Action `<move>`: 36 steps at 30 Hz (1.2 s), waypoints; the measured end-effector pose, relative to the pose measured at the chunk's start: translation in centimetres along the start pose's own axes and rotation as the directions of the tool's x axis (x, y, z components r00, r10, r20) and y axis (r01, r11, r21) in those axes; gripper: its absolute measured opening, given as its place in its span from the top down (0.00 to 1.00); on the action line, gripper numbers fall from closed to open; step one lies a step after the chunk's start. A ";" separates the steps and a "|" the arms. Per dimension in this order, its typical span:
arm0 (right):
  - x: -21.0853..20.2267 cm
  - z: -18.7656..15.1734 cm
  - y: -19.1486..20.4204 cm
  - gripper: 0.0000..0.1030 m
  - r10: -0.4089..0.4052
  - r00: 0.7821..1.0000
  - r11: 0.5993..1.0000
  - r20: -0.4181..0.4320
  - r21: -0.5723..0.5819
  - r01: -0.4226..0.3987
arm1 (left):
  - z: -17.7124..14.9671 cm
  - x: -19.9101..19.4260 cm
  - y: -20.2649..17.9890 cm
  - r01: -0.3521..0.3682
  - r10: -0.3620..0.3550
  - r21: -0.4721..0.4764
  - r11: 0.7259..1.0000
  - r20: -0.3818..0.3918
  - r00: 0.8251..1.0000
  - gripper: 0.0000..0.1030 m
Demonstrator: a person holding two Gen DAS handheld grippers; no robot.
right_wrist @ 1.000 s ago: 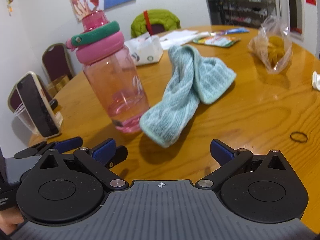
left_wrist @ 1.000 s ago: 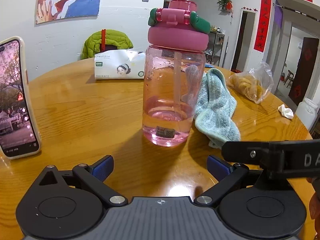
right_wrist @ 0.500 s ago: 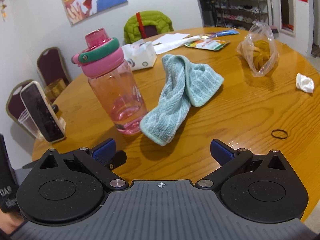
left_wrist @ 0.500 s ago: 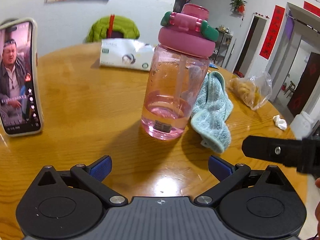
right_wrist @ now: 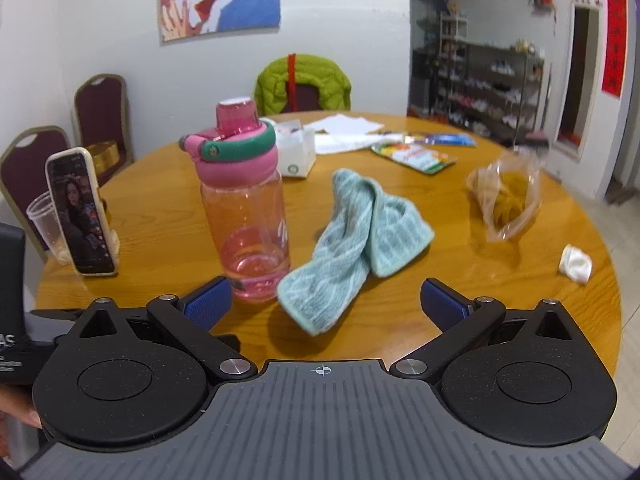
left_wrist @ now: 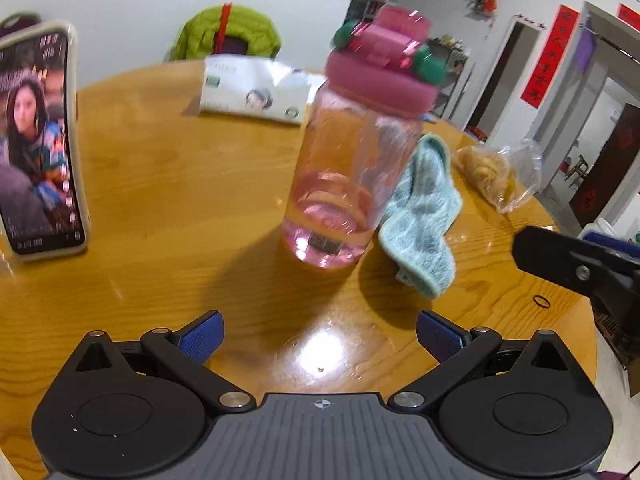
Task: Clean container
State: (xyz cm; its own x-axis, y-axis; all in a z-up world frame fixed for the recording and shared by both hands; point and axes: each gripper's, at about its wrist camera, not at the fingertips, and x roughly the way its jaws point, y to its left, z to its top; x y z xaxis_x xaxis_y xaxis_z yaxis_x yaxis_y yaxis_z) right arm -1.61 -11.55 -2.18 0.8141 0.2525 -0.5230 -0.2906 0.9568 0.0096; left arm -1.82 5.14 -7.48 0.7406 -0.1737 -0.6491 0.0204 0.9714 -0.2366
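**Both grippers wide open, bottle and cloth untouched on table**

- Left gripper (left_wrist: 318,336): jaws spread wide, nothing between them. It sits over the near part of the table (left_wrist: 160,184), aimed at the bottle, well short of it.
- Right gripper (right_wrist: 326,300): jaws also spread wide, empty. Its left fingertip (right_wrist: 208,300) overlaps the bottle base in the right wrist view, but the left wrist view shows this gripper well apart from the bottle.
- Bottle (right_wrist: 244,216): clear pink, upright, pink lid with green handle ring, closed. A little liquid in the bottom. It stands near the table's middle, toward the near edge.
- Cloth (right_wrist: 356,248): light teal, crumpled, lying just beside the bottle on its right; its near end touches or nearly touches the bottle base, cannot tell which.
- Phone (right_wrist: 78,212): propped upright near the left edge, screen lit, with a clear plastic cup (right_wrist: 44,220) behind it.
- Tissue pack (left_wrist: 256,94): far side of the table, behind the bottle.
- Plastic bag (right_wrist: 506,200) with yellow contents: right side, well apart from the cloth.
- Crumpled white tissue (right_wrist: 576,264) by the right edge.
- Small black hair tie (left_wrist: 542,301) on the table's right side, near the right gripper's body.
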 end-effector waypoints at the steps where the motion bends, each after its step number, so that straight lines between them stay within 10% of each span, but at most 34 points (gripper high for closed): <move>1: -0.2 0.1 0.0 0.00 0.011 1.000 1.000 0.012 -0.015 -0.011 | 0.1 -0.2 -0.2 0.000 0.000 0.007 1.000 0.002 1.000 0.01; 5: -0.7 -0.1 -1.3 0.00 0.058 0.996 0.996 0.073 0.058 -0.062 | 0.2 -1.0 -0.9 -0.004 0.002 0.046 0.999 0.029 1.000 0.01; 13: 1.7 0.9 -4.4 0.00 0.213 0.969 0.925 -0.127 0.346 -0.158 | 1.0 -2.2 -2.1 -0.058 0.054 0.093 0.994 0.048 0.997 0.01; 36: -0.7 1.9 -2.7 0.00 0.074 0.987 0.986 -0.146 0.159 -0.050 | 1.5 -3.1 -3.2 -0.084 0.083 0.065 0.994 0.012 0.996 0.01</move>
State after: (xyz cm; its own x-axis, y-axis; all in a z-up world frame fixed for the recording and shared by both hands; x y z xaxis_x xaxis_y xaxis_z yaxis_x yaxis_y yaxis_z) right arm -0.43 -14.09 -0.25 0.7082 0.2987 -0.6397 -0.2473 0.9536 0.1715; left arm -3.16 2.85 -3.59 0.7475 -0.0905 -0.6580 0.0017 0.9909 -0.1343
